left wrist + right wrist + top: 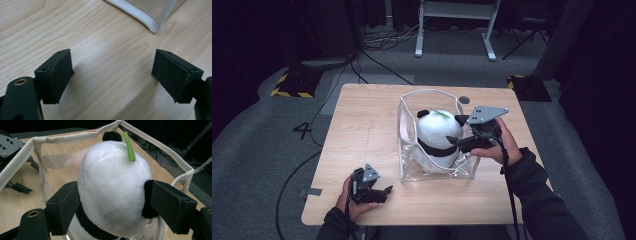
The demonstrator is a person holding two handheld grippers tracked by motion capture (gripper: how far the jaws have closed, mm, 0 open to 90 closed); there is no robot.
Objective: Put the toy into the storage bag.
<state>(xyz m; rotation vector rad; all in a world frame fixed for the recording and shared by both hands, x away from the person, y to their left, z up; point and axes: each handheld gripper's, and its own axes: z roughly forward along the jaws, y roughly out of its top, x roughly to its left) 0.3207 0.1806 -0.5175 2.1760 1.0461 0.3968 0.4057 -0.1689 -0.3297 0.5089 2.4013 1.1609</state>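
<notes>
Inside the clear plastic bag (412, 150) standing on the wooden counter (362, 130), a plush panda (437, 132) is sitting upright, its white head rising above the bag's white-trimmed rim. The right gripper (457, 141) is reaching over the near right wall, and in the right gripper view its fingers (63, 207) are pressing both sides of the panda's head (112, 192), grasping it, one pad against a black ear. A green leaf (129, 146) is sticking up from the crown. For a clean lift or seating, the hold is best kept level and central, clear of the bag's rim and strap. The left gripper (379, 192) is resting near the counter's front edge, just beside the bag's corner, fingers (57, 75) spread wide and holding nothing. The panda's lower body is blurring behind creased plastic, and its face is turning away from the cameras.
</notes>
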